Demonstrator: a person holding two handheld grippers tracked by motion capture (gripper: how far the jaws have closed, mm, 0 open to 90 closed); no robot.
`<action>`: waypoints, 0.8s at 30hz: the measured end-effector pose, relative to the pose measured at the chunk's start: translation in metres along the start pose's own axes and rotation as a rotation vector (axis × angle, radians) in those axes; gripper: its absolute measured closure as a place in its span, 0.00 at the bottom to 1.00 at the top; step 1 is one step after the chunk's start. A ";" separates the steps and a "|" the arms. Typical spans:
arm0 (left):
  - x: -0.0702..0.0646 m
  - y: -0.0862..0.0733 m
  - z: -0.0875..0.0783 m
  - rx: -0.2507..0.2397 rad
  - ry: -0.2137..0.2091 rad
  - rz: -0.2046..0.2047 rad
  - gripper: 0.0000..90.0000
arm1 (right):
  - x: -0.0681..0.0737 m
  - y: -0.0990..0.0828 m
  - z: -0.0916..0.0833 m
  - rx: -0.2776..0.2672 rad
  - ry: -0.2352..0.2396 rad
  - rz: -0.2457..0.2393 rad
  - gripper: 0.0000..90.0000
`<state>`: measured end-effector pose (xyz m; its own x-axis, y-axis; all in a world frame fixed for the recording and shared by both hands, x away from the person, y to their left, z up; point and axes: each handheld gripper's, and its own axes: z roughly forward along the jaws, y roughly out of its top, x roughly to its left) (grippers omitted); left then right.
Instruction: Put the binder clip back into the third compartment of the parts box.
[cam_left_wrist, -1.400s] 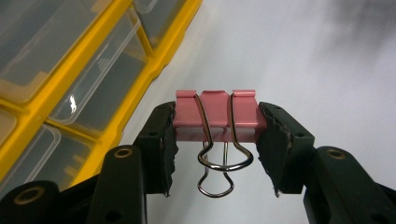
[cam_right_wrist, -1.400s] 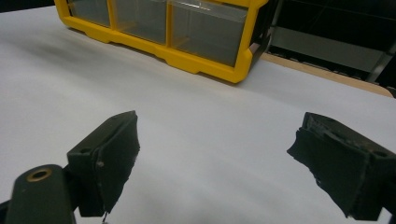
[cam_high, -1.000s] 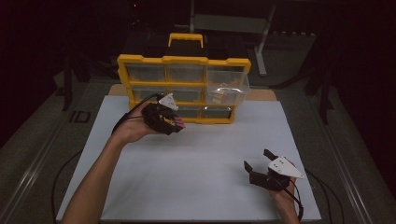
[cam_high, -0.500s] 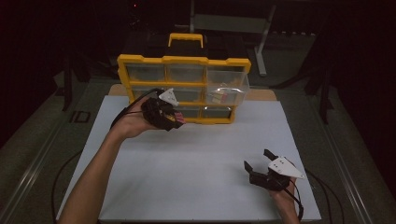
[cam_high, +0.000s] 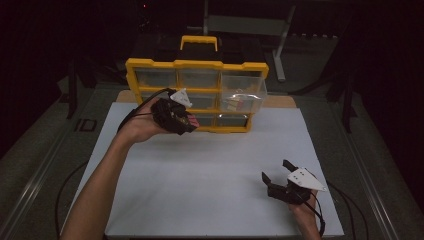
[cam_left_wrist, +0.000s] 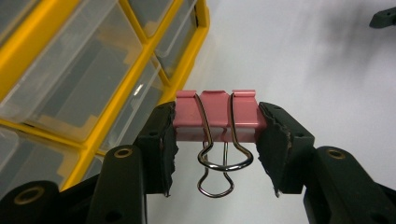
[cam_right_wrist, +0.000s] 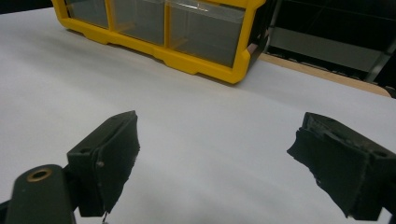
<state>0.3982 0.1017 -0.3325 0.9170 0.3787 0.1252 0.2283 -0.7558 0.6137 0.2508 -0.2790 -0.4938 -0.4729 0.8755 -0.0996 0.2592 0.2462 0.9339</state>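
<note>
Yellow drawer cabinet (cam_high: 196, 64): open clear drawer (cam_high: 243, 98) holds small items.

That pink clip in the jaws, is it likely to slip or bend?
The pink binder clip looks like stiff folded metal, so it probably won't bend. Its smooth painted ends could slip, though the left gripper presses rough pads on both. Its wire handles hang loose and may swing.
</note>
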 end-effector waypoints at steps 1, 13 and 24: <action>0.000 0.001 -0.001 0.000 0.001 0.001 0.56 | 0.000 0.000 0.000 0.000 0.000 -0.001 0.14; 0.004 0.017 -0.012 -0.013 0.022 0.020 0.56 | 0.000 0.000 0.000 0.000 0.000 0.001 0.14; 0.006 0.028 -0.017 -0.026 0.031 0.031 0.56 | 0.000 0.000 0.001 0.000 0.001 0.006 0.14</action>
<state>0.4044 0.0922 -0.3017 0.9131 0.3716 0.1680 0.1911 -0.7538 0.6288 0.2513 -0.2784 -0.4940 -0.4721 0.8765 -0.0940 0.2616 0.2412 0.9345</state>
